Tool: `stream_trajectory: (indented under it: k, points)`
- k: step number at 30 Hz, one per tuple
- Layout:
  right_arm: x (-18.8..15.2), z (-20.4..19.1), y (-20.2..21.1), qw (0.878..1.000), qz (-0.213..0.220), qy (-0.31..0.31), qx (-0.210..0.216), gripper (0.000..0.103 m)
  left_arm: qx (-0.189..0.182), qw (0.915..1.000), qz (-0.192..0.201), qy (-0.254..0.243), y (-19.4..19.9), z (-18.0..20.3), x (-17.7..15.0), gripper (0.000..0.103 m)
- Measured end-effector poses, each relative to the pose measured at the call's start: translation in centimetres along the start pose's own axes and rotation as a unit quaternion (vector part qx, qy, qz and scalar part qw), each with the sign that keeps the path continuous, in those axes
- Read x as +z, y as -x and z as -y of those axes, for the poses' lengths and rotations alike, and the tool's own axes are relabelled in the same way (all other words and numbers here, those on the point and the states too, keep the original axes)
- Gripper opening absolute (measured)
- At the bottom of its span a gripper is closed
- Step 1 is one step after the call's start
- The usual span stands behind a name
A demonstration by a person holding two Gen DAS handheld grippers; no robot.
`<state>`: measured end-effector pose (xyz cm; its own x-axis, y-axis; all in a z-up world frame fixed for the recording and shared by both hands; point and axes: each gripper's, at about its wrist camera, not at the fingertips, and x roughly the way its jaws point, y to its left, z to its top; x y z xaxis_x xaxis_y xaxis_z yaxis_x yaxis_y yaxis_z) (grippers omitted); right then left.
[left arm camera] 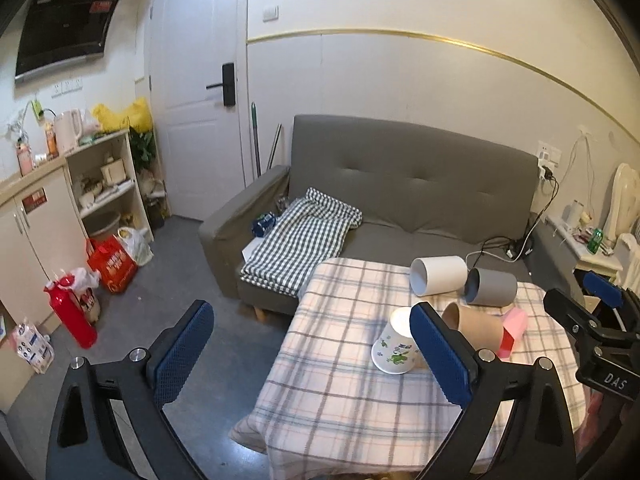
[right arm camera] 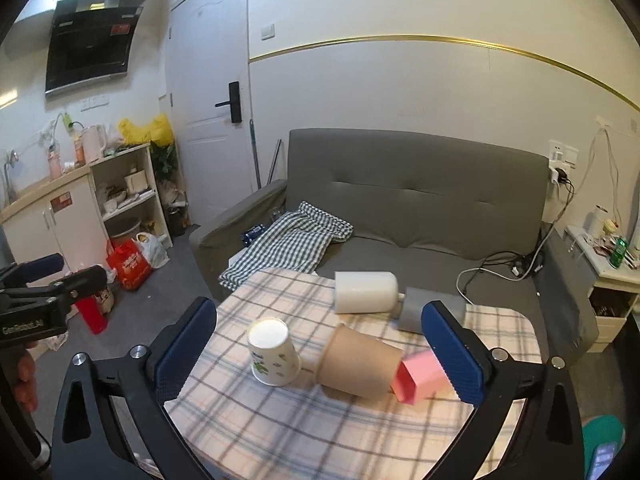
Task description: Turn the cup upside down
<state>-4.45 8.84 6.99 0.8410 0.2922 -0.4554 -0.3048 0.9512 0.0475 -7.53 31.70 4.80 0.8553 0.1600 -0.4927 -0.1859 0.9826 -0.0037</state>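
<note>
A white paper cup with green cartoon prints stands upside down on the checked tablecloth, base up. Beside it a brown paper cup, a pink cup, a white cup and a grey cup lie on their sides. My left gripper is open and empty, off the table's left edge. My right gripper is open and empty, raised in front of the cups.
A grey sofa with a checked blanket stands behind the table. Left are a cabinet and shelves, bags and a red extinguisher on the floor. A bedside table and cables are at the right.
</note>
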Motion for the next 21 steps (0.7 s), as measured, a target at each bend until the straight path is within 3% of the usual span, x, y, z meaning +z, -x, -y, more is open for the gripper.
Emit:
stream_trajectory:
  k: [7, 13, 17, 21]
  points:
    - [-3.5, 1.5, 0.1, 1.000, -0.004, -0.009, -0.011, 0.103, -0.009, 0.9996, 0.021, -0.015, 0.6, 2.1, -3.9, 0.101]
    - [-7.0, 1.4, -0.6, 0.999, -0.026, -0.006, -0.030, 0.103, -0.005, 0.9998, 0.015, -0.014, 0.2, 2.5, -7.4, 0.101]
    - [-8.3, 1.9, -0.6, 0.999, -0.034, -0.010, -0.036, 0.103, 0.007, 0.9999, 0.005, -0.014, -0.1, 2.1, -8.1, 0.101]
    - [-8.9, 1.9, -0.5, 0.998, -0.040, -0.009, -0.043, 0.103, -0.003, 1.0000, -0.001, 0.004, 0.0, 1.7, -8.4, 0.101]
